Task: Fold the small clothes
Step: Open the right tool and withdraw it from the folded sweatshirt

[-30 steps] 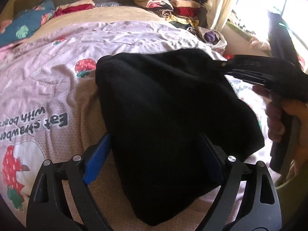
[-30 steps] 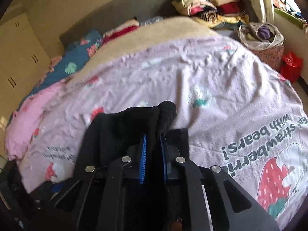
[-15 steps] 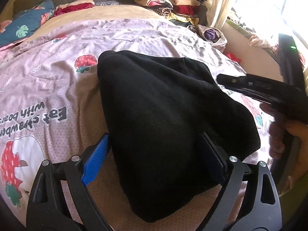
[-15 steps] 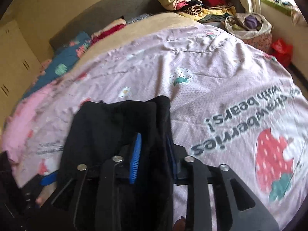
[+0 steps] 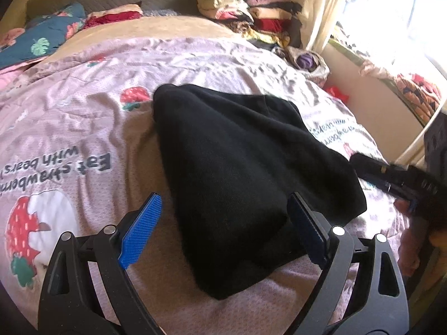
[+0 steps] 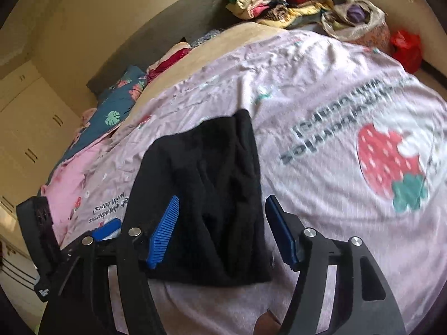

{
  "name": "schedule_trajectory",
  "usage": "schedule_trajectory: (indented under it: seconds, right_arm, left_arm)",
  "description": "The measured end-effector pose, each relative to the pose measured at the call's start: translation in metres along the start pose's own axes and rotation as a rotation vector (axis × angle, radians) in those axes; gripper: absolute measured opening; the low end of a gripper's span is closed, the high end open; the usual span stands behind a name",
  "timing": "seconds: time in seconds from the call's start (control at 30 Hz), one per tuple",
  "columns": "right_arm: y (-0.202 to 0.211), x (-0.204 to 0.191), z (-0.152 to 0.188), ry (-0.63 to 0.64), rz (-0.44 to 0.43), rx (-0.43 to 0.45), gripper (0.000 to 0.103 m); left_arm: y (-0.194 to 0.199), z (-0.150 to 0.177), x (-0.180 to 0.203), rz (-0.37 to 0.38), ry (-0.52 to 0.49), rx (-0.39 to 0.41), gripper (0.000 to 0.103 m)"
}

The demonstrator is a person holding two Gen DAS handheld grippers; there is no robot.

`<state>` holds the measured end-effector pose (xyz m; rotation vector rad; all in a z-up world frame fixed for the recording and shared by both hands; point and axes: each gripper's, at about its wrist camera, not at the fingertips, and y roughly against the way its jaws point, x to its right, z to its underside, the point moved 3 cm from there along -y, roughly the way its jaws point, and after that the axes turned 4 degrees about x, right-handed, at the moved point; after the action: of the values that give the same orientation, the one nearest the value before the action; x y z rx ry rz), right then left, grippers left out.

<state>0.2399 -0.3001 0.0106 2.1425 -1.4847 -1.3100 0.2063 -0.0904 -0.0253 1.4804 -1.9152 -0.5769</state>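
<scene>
A black garment (image 5: 240, 173) lies folded over on the pink strawberry bedspread (image 5: 83, 122). My left gripper (image 5: 223, 229) is open, its blue pads on either side of the garment's near end, holding nothing. My right gripper (image 6: 223, 231) is open too, with its pads astride the garment's (image 6: 212, 195) near edge and nothing pinched. The right gripper also shows in the left wrist view (image 5: 396, 178) at the garment's right side. The left gripper's body shows at the left edge of the right wrist view (image 6: 39, 245).
A stack of folded clothes (image 5: 251, 14) stands at the bed's far right corner, beside a bag (image 5: 307, 61) and a red bag (image 6: 405, 47). Blue floral bedding (image 5: 39, 42) lies at the far left. A bright window (image 5: 396, 22) is on the right.
My right gripper opened and let go of the black garment, then drew back toward the bed's edge. The garment dropped flat onto the bedspread. The left gripper stayed open.
</scene>
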Motion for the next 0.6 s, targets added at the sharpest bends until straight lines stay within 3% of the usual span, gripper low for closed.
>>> schedule_trajectory:
  seconds: [0.27, 0.33, 0.43, 0.6]
  right_arm:
    - [-0.016, -0.002, 0.007, -0.014, 0.008, -0.056, 0.062]
    - [-0.02, -0.002, 0.01, -0.014, -0.036, -0.077, 0.015]
    - [-0.006, -0.01, 0.007, 0.034, -0.031, -0.027, 0.012]
    - [-0.009, -0.002, 0.016, 0.074, 0.071, -0.049, 0.011]
  left_arm:
    - [-0.013, 0.005, -0.028, 0.04, 0.15, -0.063, 0.084]
    - [-0.016, 0.004, -0.026, 0.053, 0.149, -0.071, 0.084]
    - [-0.014, 0.005, -0.018, 0.087, 0.134, -0.077, 0.073]
    - [-0.012, 0.006, -0.012, 0.096, 0.108, -0.087, 0.073]
